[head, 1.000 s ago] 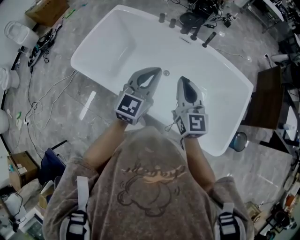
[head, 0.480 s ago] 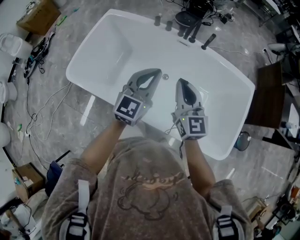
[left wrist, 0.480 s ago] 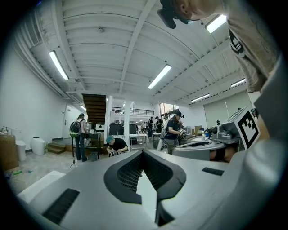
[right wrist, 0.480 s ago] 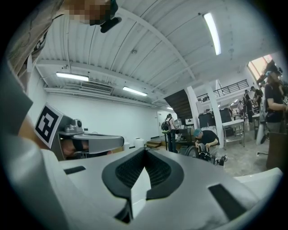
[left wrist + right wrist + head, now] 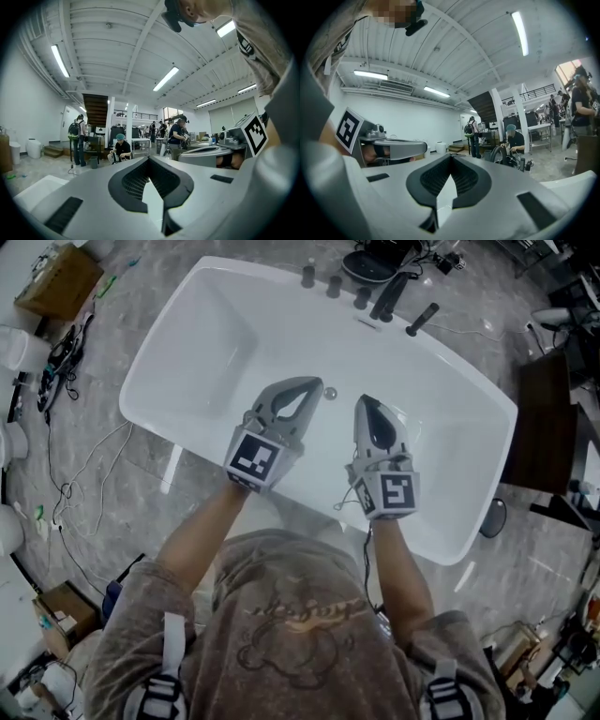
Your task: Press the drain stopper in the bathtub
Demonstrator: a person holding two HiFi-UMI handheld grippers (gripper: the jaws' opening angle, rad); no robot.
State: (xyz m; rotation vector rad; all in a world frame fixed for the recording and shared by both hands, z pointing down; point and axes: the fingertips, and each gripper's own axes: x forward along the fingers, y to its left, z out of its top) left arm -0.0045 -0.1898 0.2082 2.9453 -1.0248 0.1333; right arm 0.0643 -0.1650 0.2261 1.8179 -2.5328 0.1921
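The white bathtub [image 5: 216,343] lies below me in the head view. Its small round silver drain stopper [image 5: 330,392] sits on the tub floor near the middle. My left gripper [image 5: 313,383] hangs over the tub with its tip just left of the stopper in the picture. My right gripper [image 5: 365,400] is beside it, just right of the stopper. Both are shut with nothing held. How high they hang above the stopper I cannot tell. The left gripper view shows the left gripper [image 5: 149,159] shut against the room and ceiling, and the right gripper [image 5: 451,157] looks the same in its own view.
Dark tap fittings [image 5: 392,296] and a hand shower [image 5: 421,319] stand on the tub's far rim. A cardboard box [image 5: 58,279] and cables [image 5: 58,352] lie on the floor at left. A dark cabinet [image 5: 551,427] stands at right. People [image 5: 122,149] are across the room.
Both grippers stay shut and side by side over the drain. The tub has shifted slightly in the head view as the head moved.
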